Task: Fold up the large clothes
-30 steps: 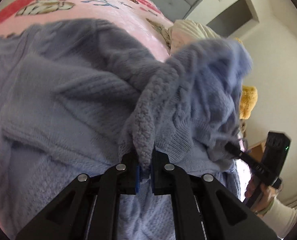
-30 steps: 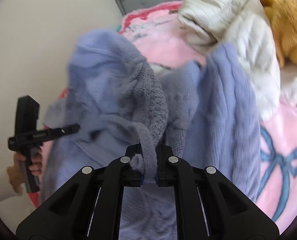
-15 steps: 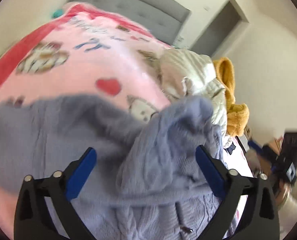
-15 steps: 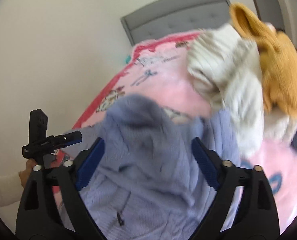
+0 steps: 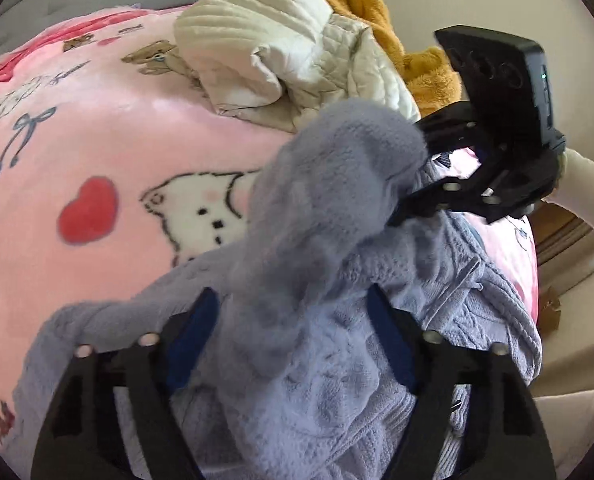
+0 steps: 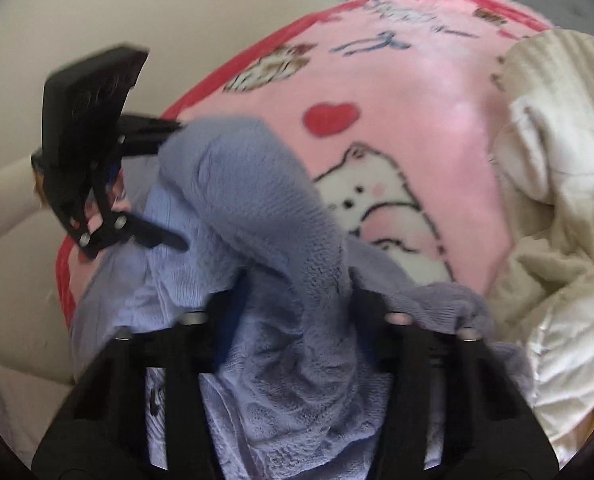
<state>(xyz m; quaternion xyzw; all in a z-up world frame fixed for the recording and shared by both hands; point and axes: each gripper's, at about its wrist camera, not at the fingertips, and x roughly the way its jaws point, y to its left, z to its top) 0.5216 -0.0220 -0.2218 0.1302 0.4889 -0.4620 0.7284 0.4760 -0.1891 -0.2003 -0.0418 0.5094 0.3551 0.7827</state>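
Both tools stand wide apart and grip nothing: the left gripper (image 5: 293, 336) and right gripper (image 6: 293, 312) each straddle a raised ridge of the lavender knit sweater (image 5: 337, 208), which lies bunched on the pink blanket (image 5: 117, 120) directly ahead of both. The step looks like regrasping between folds; next, each must close on an edge, clear of the cream garment (image 5: 281, 52) beyond.
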